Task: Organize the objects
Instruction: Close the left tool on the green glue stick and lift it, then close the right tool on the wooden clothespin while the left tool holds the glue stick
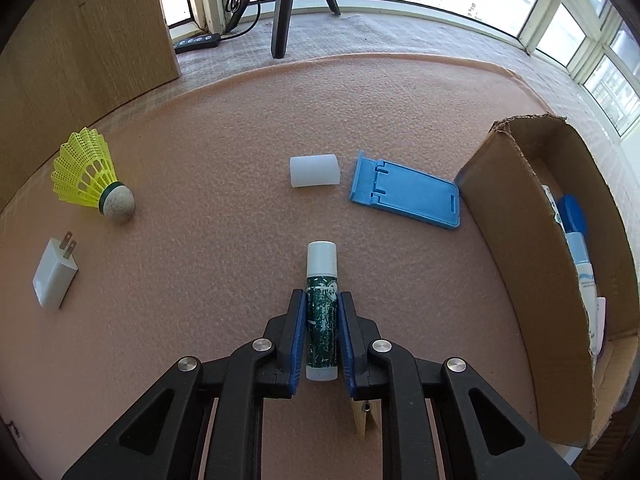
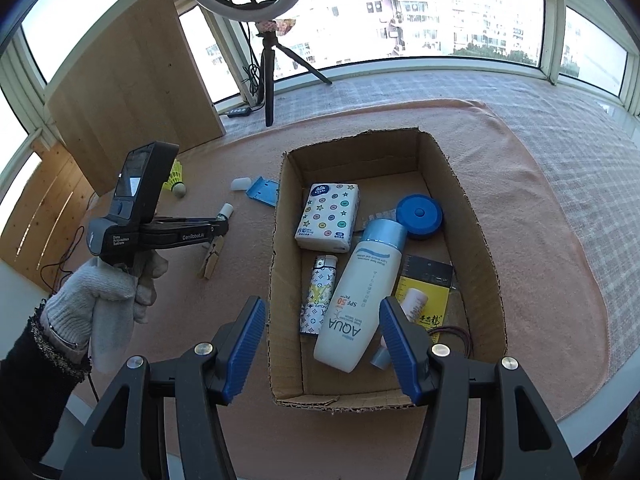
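Gripping a lip balm stick in the left hand-held gripper, blue pads pressing both sides of the green-labelled barrel, white cap pointing away. Lying lengthwise on the pink worktop cover, a wooden clothespin just beside its near end. Probably handling as a light, stiff plastic tube, smooth and round, so likely rolling or twisting between flat pads; taking hold mid-barrel, below the cap, looking the safer choice, since squeezing the cap risks pulling it off. Right hand-held gripper hanging half open and empty above the cardboard box, over the sunscreen bottle. Box standing near the stick's right, likely the place for dropping it.
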Available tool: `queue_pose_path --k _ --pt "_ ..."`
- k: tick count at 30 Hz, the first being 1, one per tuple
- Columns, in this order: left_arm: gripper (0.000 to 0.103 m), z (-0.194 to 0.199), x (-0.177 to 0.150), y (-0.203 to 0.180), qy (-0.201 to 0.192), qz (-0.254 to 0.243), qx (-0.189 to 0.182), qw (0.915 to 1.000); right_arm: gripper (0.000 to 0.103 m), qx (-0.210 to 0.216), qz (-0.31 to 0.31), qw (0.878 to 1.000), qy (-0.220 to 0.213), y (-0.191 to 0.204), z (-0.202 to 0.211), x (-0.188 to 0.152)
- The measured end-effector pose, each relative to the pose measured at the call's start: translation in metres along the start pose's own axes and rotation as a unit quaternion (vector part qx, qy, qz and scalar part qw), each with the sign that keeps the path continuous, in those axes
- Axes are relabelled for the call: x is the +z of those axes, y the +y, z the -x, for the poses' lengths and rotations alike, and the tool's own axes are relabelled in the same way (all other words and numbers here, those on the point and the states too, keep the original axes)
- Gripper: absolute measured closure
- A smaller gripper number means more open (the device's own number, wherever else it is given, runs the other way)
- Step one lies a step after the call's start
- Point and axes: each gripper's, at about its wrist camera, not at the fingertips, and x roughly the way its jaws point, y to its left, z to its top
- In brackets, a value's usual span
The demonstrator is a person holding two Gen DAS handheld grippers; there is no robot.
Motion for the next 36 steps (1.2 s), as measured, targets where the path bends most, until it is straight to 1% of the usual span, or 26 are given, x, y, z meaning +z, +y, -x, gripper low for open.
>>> queue_pose_path --k 4,9,12,14,17,20,23,26,27,28,29,31,34,36 --pt "0.086 0.008 -0.02 0.006 -0.001 -0.003 0.003 1.0 0.048 0.015 0.012 1.0 0.001 0.018 -0.004 0.003" --pt "0.086 0.021 -0.046 0.022 -0.002 0.011 0.0 0.9999 0.048 0.038 0.032 0.999 0.007 0.048 -0.012 0.003" --pt "0.086 0.029 -0.061 0.033 -0.003 0.019 0.005 0.9998 0.048 0.05 0.046 0.998 0.015 0.067 -0.022 0.004" --pt "0.086 0.033 -0.07 0.041 -0.001 0.026 0.006 0.9996 0.048 0.057 0.054 0.997 0.024 0.079 -0.031 0.005" --pt "0.086 0.04 -0.084 0.052 0.0 0.036 0.008 0.9993 0.048 0.078 0.067 0.994 0.04 0.096 -0.047 0.009" --pt "0.086 0.046 -0.095 0.063 0.003 0.045 0.015 0.9989 0.048 0.085 0.077 0.992 0.06 0.109 -0.07 0.015" --pt "0.086 0.05 -0.104 0.077 0.006 0.062 0.009 0.998 0.048 0.09 0.08 0.989 0.083 0.118 -0.096 0.021" --pt "0.085 0.056 -0.112 0.088 0.008 0.076 0.007 0.997 0.048 0.076 0.088 0.988 0.101 0.126 -0.119 0.024" --pt "0.083 0.057 -0.114 0.092 0.009 0.082 0.005 0.9966 0.048 0.072 0.092 0.987 0.106 0.129 -0.126 0.025" --pt "0.077 0.059 -0.116 0.095 0.01 0.087 0.0 0.9962 0.048 0.063 0.096 0.987 0.111 0.131 -0.134 0.026" --pt "0.075 0.06 -0.117 0.098 0.009 0.091 -0.002 0.9959 0.048 0.053 0.099 0.987 0.115 0.133 -0.141 0.026" --pt "0.065 0.062 -0.119 0.102 0.009 0.096 0.0 0.9953 0.048 0.039 0.102 0.986 0.126 0.135 -0.155 0.026" --pt "0.062 0.063 -0.121 0.107 0.009 0.1 -0.006 0.9949 0.048 0.024 0.105 0.985 0.132 0.134 -0.167 0.025" --pt "0.062 0.064 -0.122 0.107 0.008 0.101 -0.007 0.9949 0.048 0.018 0.105 0.985 0.138 0.132 -0.174 0.026"
